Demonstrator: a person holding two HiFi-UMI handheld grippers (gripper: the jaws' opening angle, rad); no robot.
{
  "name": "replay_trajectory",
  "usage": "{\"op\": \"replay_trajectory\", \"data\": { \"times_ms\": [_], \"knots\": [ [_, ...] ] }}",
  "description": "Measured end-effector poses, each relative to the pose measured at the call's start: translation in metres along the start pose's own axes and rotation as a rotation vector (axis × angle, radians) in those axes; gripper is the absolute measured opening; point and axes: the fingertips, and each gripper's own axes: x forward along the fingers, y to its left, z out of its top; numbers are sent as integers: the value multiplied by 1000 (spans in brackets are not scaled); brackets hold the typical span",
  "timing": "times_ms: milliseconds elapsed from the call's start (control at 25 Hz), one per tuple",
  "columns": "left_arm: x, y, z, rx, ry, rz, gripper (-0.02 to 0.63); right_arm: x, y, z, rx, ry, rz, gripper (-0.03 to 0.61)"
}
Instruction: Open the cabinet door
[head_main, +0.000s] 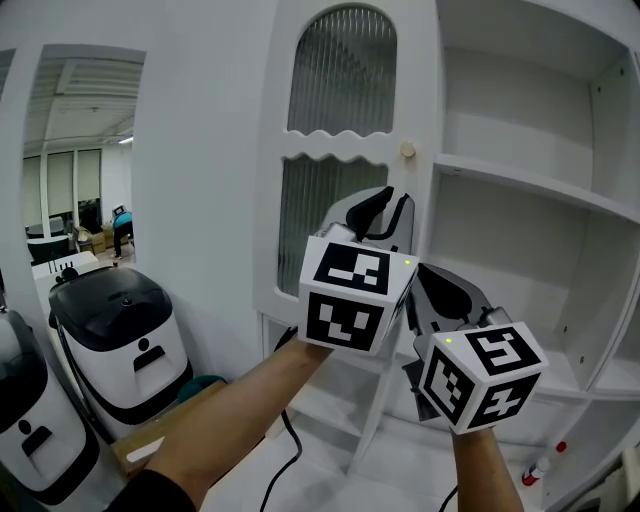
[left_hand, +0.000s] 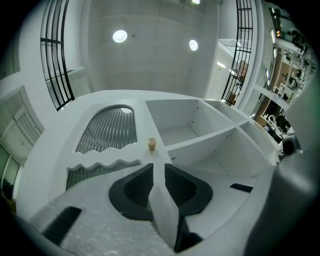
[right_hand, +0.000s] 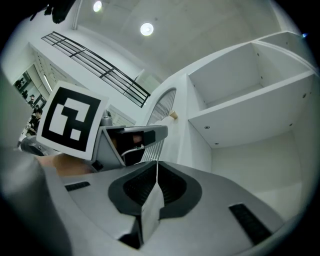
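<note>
Head view puts the white cabinet door with ribbed glass panels (head_main: 340, 80) straight ahead, its small round wooden knob (head_main: 408, 150) just above the left gripper (head_main: 385, 208). The right gripper (head_main: 447, 287) sits lower, beside it. Both grippers' jaws are pressed together on nothing.

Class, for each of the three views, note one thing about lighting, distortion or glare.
Head view: soft, even light on the cabinet door, with straight edges bowing slightly. Left gripper view: heavy fisheye bends the shelf, the corners go black, and the ceiling lights blow out. Right gripper view: the same fisheye and dark rim, and the lights glare there too.
</note>
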Motion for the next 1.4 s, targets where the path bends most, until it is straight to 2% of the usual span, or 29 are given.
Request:
{"op": "replay_trajectory", "data": {
  "times_ms": [320, 560, 1200, 1400],
  "knots": [
    [21, 6, 13, -5, -31, 21, 69, -1, -7, 1, 3, -13, 14, 23],
    [33, 17, 27, -18, -90, 63, 76, -3, -14, -14, 16, 10, 18, 23],
    [47, 17, 35, 16, -97, 91, 78, -13, -27, -71, 60, 115, 15, 23],
    [42, 18, 36, 12, -106, 91, 78, -14, -17, -81, 74, 133, 44, 23]
  ]
}}
